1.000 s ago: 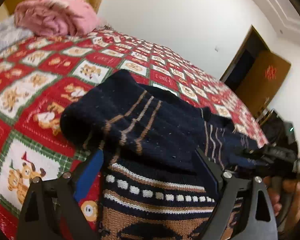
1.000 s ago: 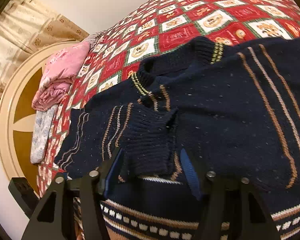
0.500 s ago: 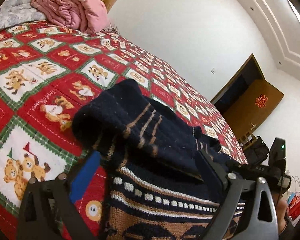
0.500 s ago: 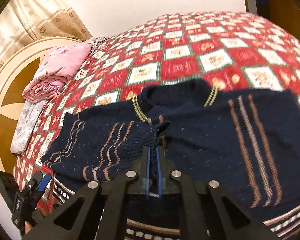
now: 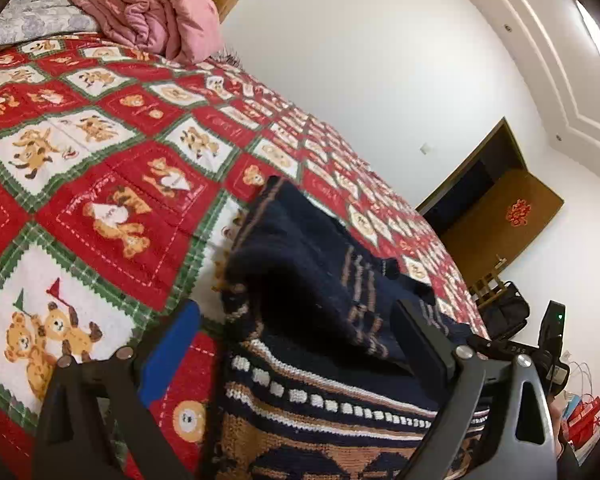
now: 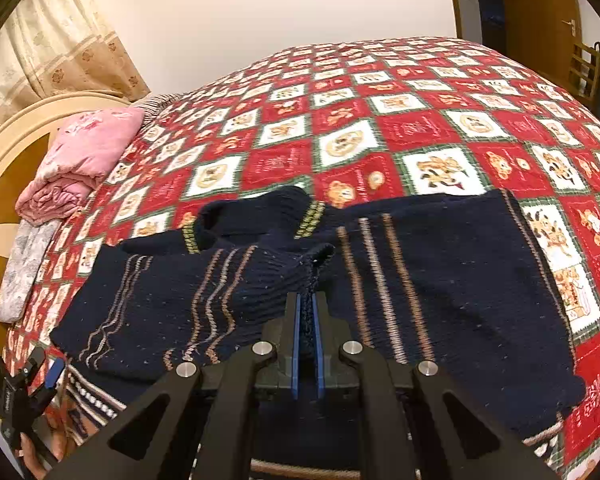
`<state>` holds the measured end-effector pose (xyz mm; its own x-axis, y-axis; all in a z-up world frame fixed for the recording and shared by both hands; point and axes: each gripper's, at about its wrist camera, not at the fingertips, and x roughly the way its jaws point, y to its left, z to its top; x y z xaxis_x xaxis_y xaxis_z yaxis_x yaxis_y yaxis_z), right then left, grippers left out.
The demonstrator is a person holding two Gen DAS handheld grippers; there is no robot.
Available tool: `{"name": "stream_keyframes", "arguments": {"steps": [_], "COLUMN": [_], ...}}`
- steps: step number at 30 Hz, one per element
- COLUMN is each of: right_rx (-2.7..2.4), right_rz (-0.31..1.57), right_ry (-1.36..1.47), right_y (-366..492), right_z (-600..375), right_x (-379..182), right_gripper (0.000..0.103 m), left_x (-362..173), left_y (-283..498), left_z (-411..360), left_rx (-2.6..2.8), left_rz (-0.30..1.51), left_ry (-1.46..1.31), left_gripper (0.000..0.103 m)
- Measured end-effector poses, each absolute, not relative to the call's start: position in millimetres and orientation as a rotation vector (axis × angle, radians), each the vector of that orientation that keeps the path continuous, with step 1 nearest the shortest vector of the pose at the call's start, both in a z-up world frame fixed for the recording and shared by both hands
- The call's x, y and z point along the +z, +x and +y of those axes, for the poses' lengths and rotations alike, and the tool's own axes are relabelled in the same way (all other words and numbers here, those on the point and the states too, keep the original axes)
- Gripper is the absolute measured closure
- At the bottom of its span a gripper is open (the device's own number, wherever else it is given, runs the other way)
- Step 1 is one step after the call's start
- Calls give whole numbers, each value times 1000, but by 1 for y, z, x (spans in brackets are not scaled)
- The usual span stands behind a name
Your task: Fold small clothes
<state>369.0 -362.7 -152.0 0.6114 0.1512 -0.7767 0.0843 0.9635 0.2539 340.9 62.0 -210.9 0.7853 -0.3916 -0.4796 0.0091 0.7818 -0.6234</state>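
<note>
A small navy knit sweater (image 6: 440,280) with tan stripes lies on the red patchwork bedspread (image 6: 380,120). Its left sleeve (image 6: 204,292) is folded across the body. My right gripper (image 6: 306,304) is shut on that sleeve's ribbed cuff (image 6: 296,268) near the sweater's middle. My left gripper (image 5: 296,324) is open, its jaws wide apart around the sweater's left edge (image 5: 300,264), above the patterned hem (image 5: 320,404). The left gripper also shows at the lower left of the right wrist view (image 6: 40,376).
A folded pink blanket (image 6: 84,160) and a grey pillow (image 6: 24,264) lie at the head of the bed by the round headboard (image 6: 4,168). A brown door (image 5: 500,216) and a chair (image 6: 584,72) stand beyond the bed.
My right gripper has shut on the sleeve cuff and lifted back a little. My left gripper has stayed open and tilted upward, showing more wall.
</note>
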Motion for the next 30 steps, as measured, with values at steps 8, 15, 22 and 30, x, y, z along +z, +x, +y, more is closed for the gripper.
{"name": "stream_keyframes", "arguments": {"steps": [8,15,22,30], "right_rx": [-41,-117,39,96], "right_rz": [902,938,818,1001], "right_ry": [246,248,199,23], "right_y": [375,379,360,380], "right_z": [-376,-402,-361,-313], "right_x": [-158,-176,-142,-186], "right_gripper": [98,103,102,77], "left_x": [-214,-216,-218,-218], "left_y": [340,344,343,357], "left_z": [67,64,71,51], "left_rx": [-234,-211,-176,-86], "left_rz": [634,673,657,777], "left_ry": [-669,-656,-693,-532], "left_gripper": [5,5,4,0]}}
